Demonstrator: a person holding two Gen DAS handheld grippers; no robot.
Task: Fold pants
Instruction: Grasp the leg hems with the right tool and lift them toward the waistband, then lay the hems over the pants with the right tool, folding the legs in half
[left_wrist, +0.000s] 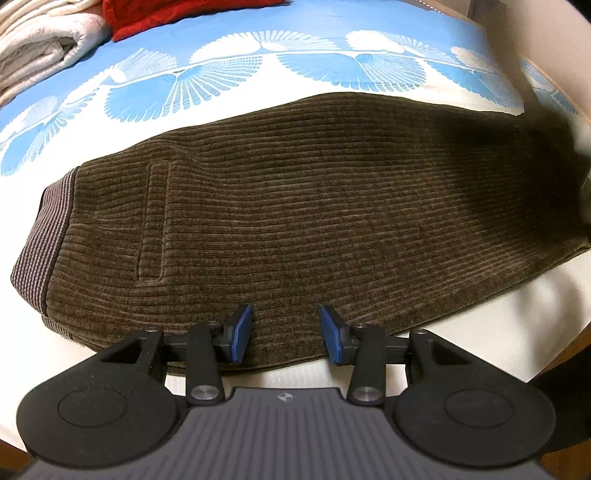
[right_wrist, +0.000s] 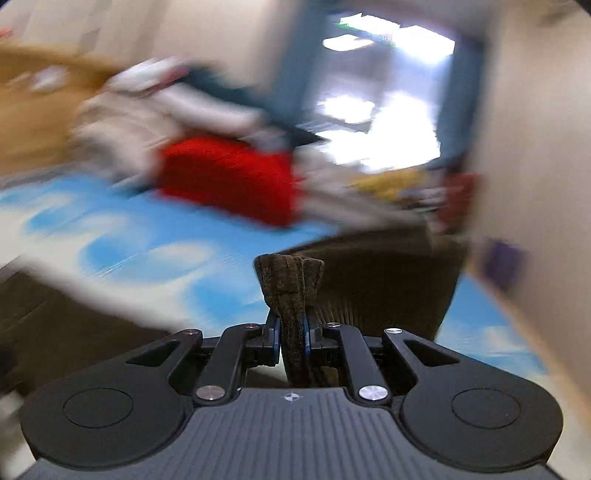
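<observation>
The bed cover (left_wrist: 229, 51), blue with white fan-shaped motifs, carries all items. The brown corduroy pants (left_wrist: 295, 206) lie flat across it, running along the near edge; the ribbed waistband (left_wrist: 40, 236) points toward the left end, and a welt pocket (left_wrist: 155, 221) sits just beside it. The opposite end of the pants reaches toward the right edge of the cover, where the view darkens.

At the far left corner, a pale folded blanket (left_wrist: 40, 40) lies next to a red garment (left_wrist: 177, 14).

The left gripper (left_wrist: 286, 332) is positioned over the near hem of the pants. Its jaws stand partly open, with the blue pads (left_wrist: 242, 332) apart and nothing clamped; corduroy is visible in the gap below them.

The right gripper (right_wrist: 291, 339) is closed on a bunched fold of the pants (right_wrist: 291, 288), which stands up between its pads. The right wrist view is heavily blurred; background items cannot be identified reliably.
</observation>
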